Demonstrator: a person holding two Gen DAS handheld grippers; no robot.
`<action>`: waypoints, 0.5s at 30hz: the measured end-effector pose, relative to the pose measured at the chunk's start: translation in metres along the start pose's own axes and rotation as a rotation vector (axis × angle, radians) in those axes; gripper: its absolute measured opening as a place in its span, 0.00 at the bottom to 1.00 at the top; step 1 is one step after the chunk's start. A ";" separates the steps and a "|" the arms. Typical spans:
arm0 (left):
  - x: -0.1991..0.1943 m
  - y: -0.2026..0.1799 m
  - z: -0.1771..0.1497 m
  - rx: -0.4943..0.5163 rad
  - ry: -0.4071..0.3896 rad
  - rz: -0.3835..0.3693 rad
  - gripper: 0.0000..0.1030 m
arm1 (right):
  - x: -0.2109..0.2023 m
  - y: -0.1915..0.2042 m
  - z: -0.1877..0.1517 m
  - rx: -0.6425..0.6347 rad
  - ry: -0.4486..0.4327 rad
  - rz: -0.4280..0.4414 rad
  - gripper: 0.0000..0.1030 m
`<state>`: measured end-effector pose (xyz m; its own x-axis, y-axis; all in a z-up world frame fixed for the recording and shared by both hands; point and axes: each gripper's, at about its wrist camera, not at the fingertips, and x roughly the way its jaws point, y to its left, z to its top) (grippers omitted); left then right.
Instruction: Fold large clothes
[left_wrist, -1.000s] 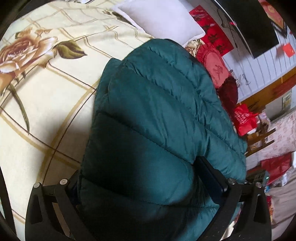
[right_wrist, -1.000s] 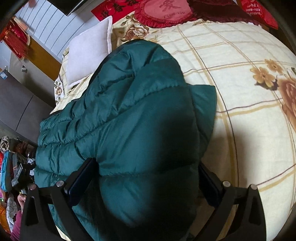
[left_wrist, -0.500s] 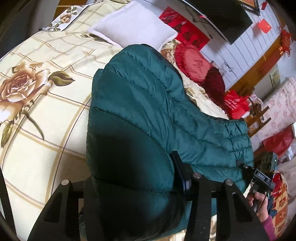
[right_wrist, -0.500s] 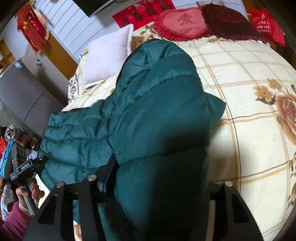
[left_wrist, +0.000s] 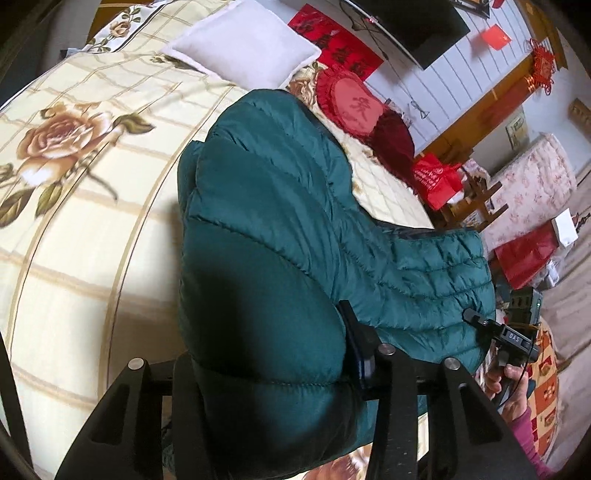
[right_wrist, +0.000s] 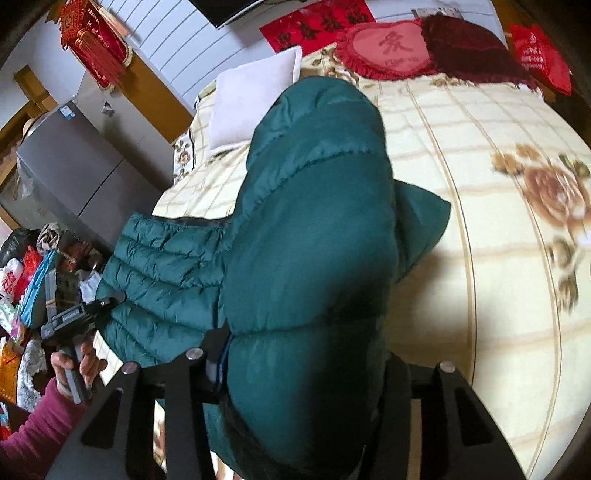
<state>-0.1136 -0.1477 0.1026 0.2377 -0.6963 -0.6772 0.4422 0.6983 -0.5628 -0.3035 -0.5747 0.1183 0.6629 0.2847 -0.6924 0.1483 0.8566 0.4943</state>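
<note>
Dark green quilted puffer jacket (left_wrist: 280, 229) runs lengthwise toward the white pillow (left_wrist: 243, 48); left gripper (left_wrist: 266, 373) and right gripper (right_wrist: 299, 365) closing, each clamped on its near hem.

Hidden beneath the puffy green jacket (left_wrist: 280, 229): both gripping pads (left view); lower hem cut off by frame edge.

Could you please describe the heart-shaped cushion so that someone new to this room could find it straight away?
Start at the bed with the rose-print cover and look to its head end, by the white panelled wall. The heart-shaped cushion lies there between a white pillow and a dark maroon cushion. Only it is pink, red-frilled, with a red character.
</note>
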 end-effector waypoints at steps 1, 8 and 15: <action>0.003 0.004 -0.003 -0.011 0.007 0.014 0.58 | -0.001 -0.002 -0.006 0.010 0.002 -0.008 0.50; 0.020 0.021 -0.015 -0.068 0.007 0.115 0.83 | 0.033 -0.044 -0.033 0.159 0.038 -0.204 0.90; -0.024 -0.009 -0.021 0.050 -0.113 0.302 0.83 | 0.004 -0.007 -0.030 0.039 -0.011 -0.375 0.90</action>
<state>-0.1413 -0.1340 0.1134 0.4582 -0.4746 -0.7516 0.3779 0.8693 -0.3185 -0.3237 -0.5668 0.0965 0.5649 -0.0500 -0.8236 0.4099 0.8833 0.2275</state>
